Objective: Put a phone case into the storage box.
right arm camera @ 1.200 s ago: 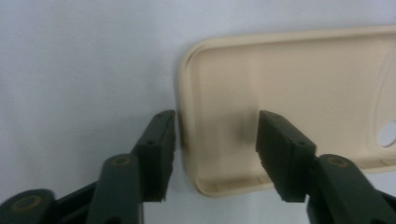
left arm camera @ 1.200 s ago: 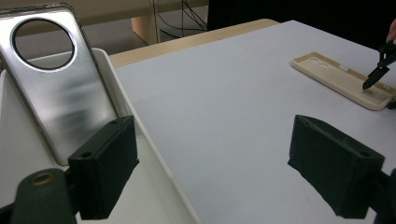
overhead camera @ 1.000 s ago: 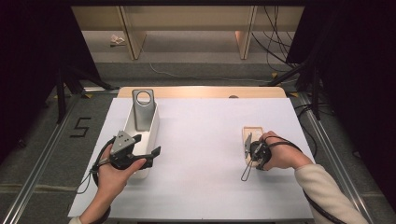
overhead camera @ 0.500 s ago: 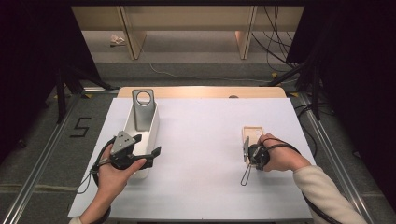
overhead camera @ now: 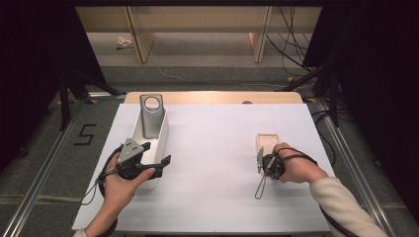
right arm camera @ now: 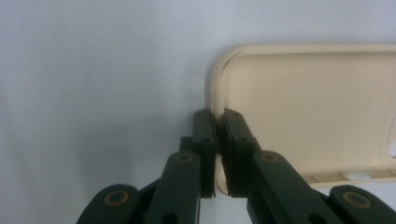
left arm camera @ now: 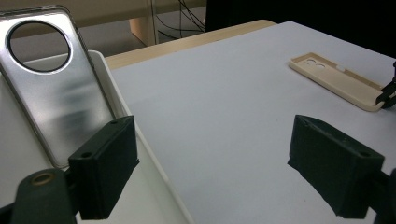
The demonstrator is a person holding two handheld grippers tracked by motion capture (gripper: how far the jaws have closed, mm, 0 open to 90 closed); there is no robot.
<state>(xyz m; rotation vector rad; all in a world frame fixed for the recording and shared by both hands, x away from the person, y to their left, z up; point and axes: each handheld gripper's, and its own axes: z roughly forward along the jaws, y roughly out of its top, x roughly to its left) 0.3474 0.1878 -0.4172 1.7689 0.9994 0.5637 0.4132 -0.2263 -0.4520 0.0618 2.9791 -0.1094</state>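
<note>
White paper covers the desk (overhead camera: 217, 163), where the right claw (right arm camera: 218, 140), whose jaws have just been closing, pinches the near rim of the beige phone case (right arm camera: 308, 112), so lift it slowly and level, while the left claw (left arm camera: 224, 172) waits released by the white tray (overhead camera: 160, 138) holding a silver case (left arm camera: 56, 88).

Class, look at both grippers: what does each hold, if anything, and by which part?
The right gripper has just closed on the beige phone case, pinching its side rim near a corner. The left gripper is open and holds nothing.
</note>
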